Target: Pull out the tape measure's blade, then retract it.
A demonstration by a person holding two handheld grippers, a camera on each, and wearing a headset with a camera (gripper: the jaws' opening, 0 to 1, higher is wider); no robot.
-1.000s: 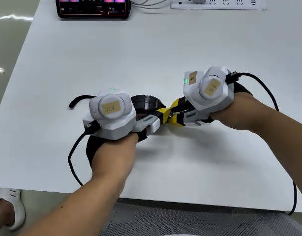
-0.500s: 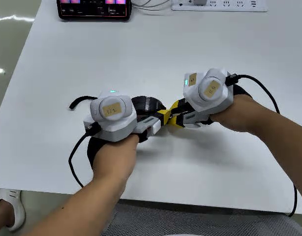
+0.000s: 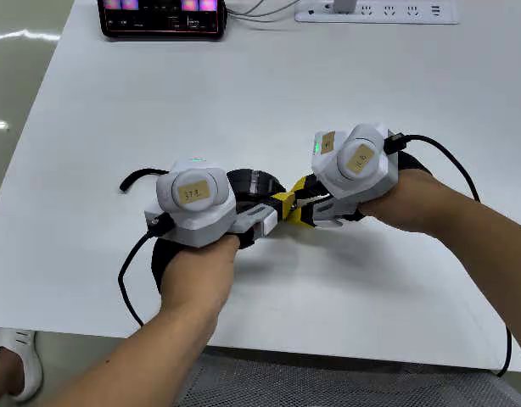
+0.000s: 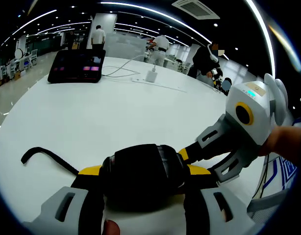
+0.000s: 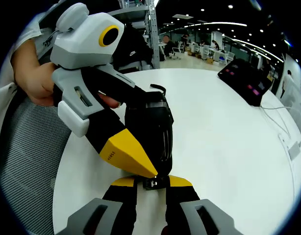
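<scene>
Two grippers, both clamped: left gripper (image 4: 143,170) squeezes the black tape measure (image 5: 153,122) on the white table (image 3: 243,93), right gripper (image 5: 150,182) pinches its blade tip (image 5: 154,184) right at the case, tablet (image 3: 161,15) well behind.

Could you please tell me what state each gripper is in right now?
Left gripper: closed, holding the tape measure.
Right gripper: closed, fingers pinching the blade tip.
</scene>
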